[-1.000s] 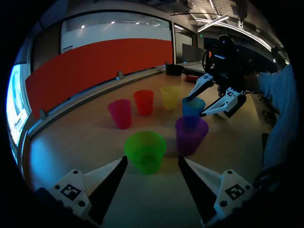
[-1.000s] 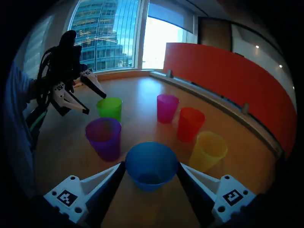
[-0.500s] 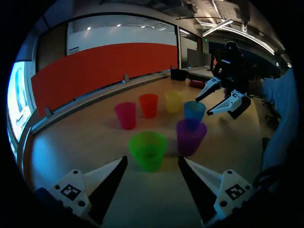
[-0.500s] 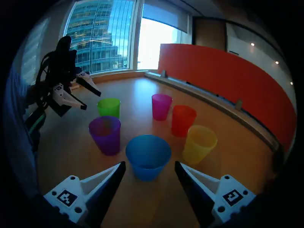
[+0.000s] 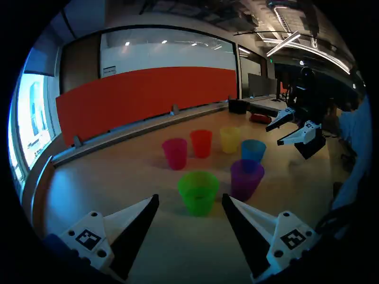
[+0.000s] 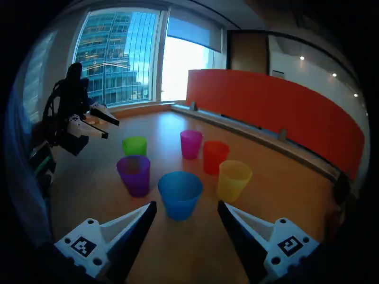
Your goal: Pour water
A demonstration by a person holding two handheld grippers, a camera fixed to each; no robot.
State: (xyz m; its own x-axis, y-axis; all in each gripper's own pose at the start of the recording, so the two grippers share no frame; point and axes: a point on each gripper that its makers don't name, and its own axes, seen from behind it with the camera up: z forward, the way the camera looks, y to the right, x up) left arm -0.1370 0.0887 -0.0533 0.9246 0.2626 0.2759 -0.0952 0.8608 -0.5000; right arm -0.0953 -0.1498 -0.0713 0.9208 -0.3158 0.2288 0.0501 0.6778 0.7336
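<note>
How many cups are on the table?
6, in two rows: pink cup, red cup and yellow cup toward the orange wall; green cup, purple cup and blue cup alongside. None appears hidden.

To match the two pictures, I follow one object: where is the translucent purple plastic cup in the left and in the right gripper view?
Left gripper view: the translucent purple plastic cup stands right of centre, beside the green plastic cup, in front of the blue plastic cup.
Right gripper view: left of centre, left of the blue plastic cup, nearer than the green plastic cup.
Shared landmark: the long orange wall panel behind the cups.
</note>
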